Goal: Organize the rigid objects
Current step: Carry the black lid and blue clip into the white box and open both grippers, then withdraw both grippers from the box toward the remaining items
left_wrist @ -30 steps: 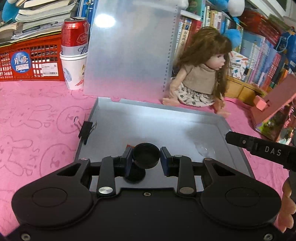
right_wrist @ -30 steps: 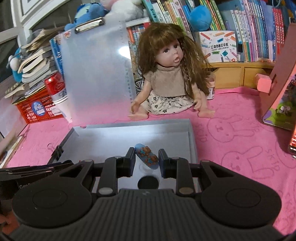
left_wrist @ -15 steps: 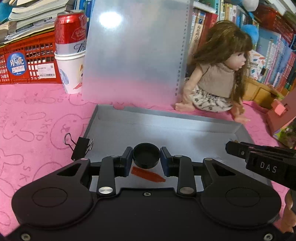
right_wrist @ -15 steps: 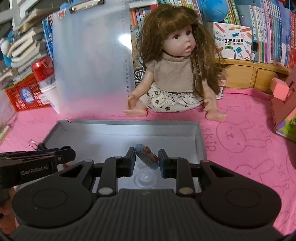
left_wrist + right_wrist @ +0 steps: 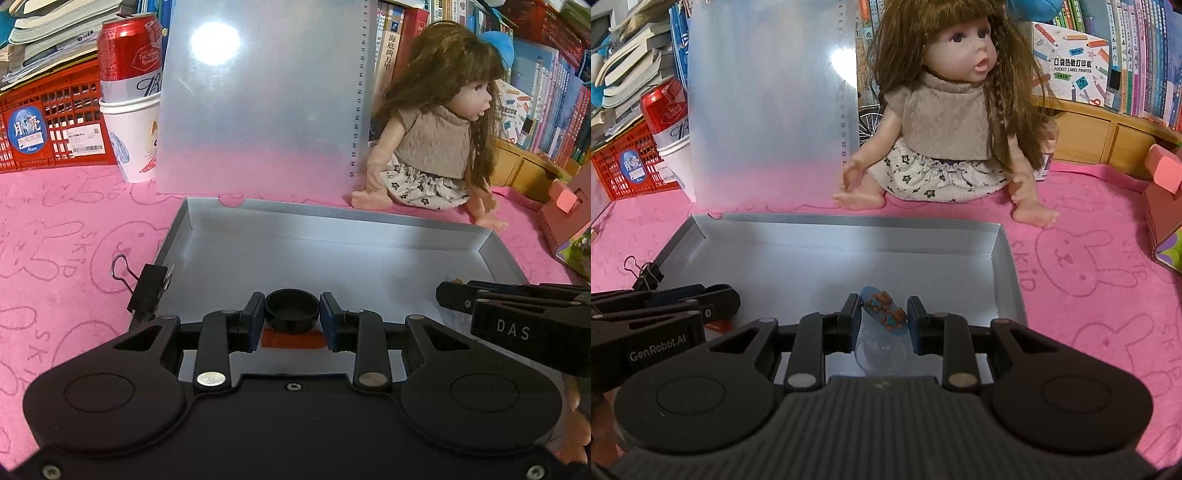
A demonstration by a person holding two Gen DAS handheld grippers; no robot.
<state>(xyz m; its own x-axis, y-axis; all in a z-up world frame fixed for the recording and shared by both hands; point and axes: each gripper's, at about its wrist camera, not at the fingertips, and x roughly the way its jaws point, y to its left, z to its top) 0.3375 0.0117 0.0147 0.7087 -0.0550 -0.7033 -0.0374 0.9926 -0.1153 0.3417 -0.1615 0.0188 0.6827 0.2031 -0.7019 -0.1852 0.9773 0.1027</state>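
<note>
My left gripper [image 5: 292, 300] is shut on a small black round cap [image 5: 291, 314], held low over the near part of the shallow grey tray [image 5: 332, 216]. An orange piece [image 5: 291, 339] lies on the tray floor just under the cap. My right gripper [image 5: 883, 299] holds a blue oval clip with two little bears [image 5: 882, 312] above a clear dome [image 5: 881, 354] on the tray [image 5: 849, 221] floor. Its jaws are opening, and both pads still touch the clip. Each gripper shows in the other's view, the right gripper [image 5: 447, 291] and the left gripper [image 5: 727, 295].
A black binder clip [image 5: 147, 291] sits on the tray's left rim. Behind the tray stand a frosted clear board [image 5: 258, 103], a seated doll [image 5: 432, 140], a red can in a paper cup [image 5: 129, 110] and a red crate [image 5: 48, 122]. Pink box [image 5: 565, 210] at right; bookshelves behind.
Both grippers have come down and forward over the tray with their objects. The orange piece and the clear dome now show under the fingers.
</note>
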